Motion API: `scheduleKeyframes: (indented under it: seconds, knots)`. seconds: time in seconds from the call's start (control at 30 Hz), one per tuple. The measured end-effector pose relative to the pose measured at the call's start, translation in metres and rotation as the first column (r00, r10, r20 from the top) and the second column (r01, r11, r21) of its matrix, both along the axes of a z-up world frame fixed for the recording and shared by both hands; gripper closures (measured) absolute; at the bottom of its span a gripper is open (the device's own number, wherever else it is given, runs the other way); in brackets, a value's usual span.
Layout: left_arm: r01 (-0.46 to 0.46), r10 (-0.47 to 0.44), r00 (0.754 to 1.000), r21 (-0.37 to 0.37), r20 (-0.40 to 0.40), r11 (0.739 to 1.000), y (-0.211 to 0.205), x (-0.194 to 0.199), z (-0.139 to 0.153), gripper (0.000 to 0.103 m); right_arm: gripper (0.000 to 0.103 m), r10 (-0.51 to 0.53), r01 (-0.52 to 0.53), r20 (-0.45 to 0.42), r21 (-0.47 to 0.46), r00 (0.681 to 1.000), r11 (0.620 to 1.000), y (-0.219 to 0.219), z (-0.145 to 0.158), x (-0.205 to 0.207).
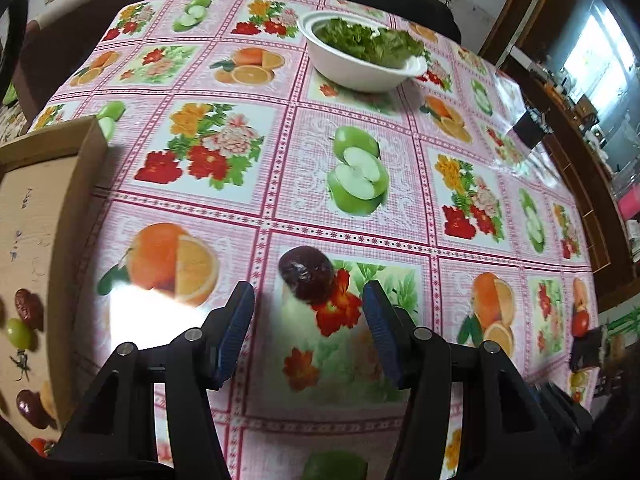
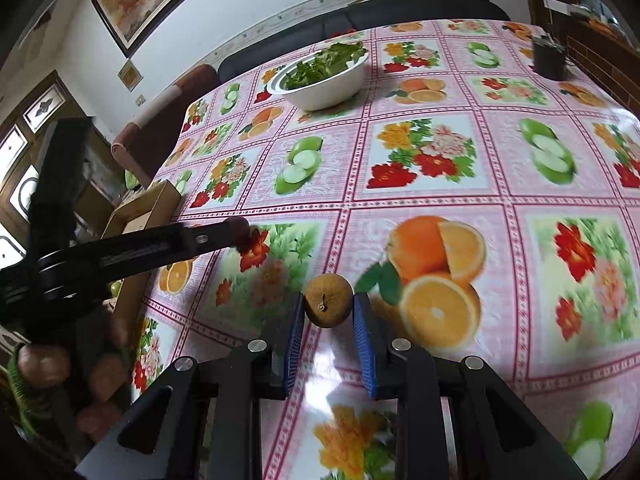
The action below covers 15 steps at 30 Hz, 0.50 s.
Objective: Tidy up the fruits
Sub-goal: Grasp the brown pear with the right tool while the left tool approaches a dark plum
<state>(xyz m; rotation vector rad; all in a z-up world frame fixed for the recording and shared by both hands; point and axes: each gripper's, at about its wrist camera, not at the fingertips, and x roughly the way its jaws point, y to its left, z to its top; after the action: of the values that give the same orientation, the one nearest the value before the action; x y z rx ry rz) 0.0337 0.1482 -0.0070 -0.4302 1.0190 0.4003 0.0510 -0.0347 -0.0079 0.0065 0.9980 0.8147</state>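
In the left wrist view a dark red round fruit (image 1: 306,279) lies on the fruit-print tablecloth, just ahead of my open left gripper (image 1: 308,300) and between its blue pads. A cardboard box (image 1: 36,216) at the left holds red dates (image 1: 29,307), a green grape (image 1: 18,333) and other small fruits. In the right wrist view my right gripper (image 2: 328,306) is shut on a brown round fruit (image 2: 329,305) with a stem, held just above the table. The left gripper (image 2: 168,246) reaches in from the left, with the dark fruit (image 2: 241,230) at its tip.
A white bowl of green lettuce (image 1: 362,54) stands at the far side of the table; it also shows in the right wrist view (image 2: 324,74). A dark cup (image 2: 549,58) stands at the far right. A sofa and a brown chair lie beyond the table edge.
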Motion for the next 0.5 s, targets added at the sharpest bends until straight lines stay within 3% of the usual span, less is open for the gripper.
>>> scheduleKeyframes:
  seconds: [0.17,0.33,0.5]
  knots:
    - [0.009,-0.006,0.999,0.093,-0.036,0.996,-0.009,0.010,-0.008,0.048,0.077,0.012,-0.011,-0.006,0.008,1.000,1.000,-0.003,0.001,-0.008]
    - [0.016,-0.011,0.999,0.143,-0.032,0.990,-0.012,0.007,-0.009,0.072,0.077,0.016,-0.016,-0.001,0.008,1.000,1.000,-0.004,0.003,-0.013]
    - [0.014,-0.014,1.000,0.182,-0.003,0.983,-0.016,-0.004,0.000,0.075,0.077,0.014,-0.014,0.009,0.007,1.000,1.000,-0.004,0.006,-0.016]
